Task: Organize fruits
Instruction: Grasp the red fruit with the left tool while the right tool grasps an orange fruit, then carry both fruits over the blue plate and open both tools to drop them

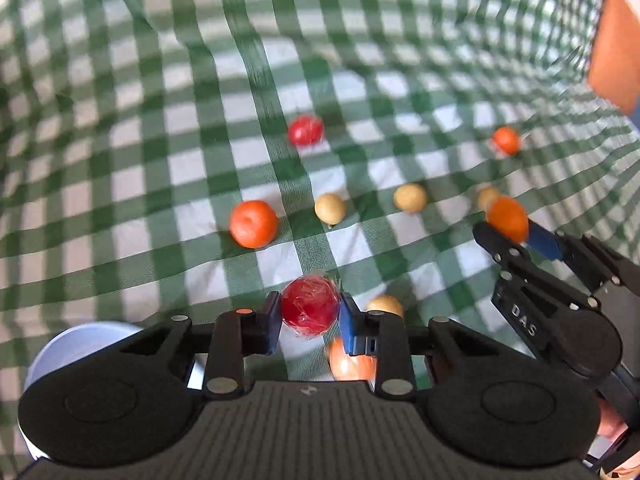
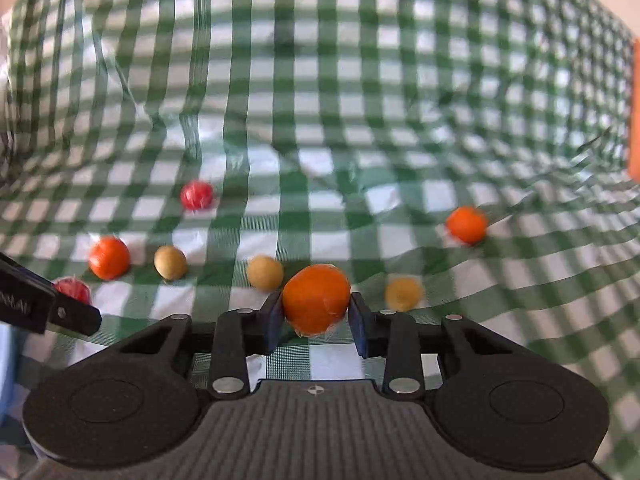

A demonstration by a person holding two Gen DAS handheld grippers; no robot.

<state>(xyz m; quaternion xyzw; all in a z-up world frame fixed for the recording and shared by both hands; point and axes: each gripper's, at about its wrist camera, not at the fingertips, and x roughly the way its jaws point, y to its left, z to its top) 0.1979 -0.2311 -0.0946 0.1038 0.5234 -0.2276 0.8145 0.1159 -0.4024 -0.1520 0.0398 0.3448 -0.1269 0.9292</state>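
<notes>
My left gripper [image 1: 309,316] is shut on a red fruit [image 1: 310,307] wrapped in film, held above the green checked cloth [image 1: 160,80]. My right gripper [image 2: 316,314] is shut on an orange fruit [image 2: 316,298]; it shows in the left wrist view too [image 1: 507,218]. On the cloth lie another red fruit [image 1: 305,129], two oranges [image 1: 253,223] [image 1: 506,140], and several tan fruits [image 1: 329,207] [image 1: 409,197]. An orange fruit [image 1: 352,362] lies under my left gripper.
A white bowl [image 1: 80,344] sits at the lower left under my left gripper. An orange-brown object [image 1: 612,60] stands at the far right edge. The cloth is wrinkled in the middle.
</notes>
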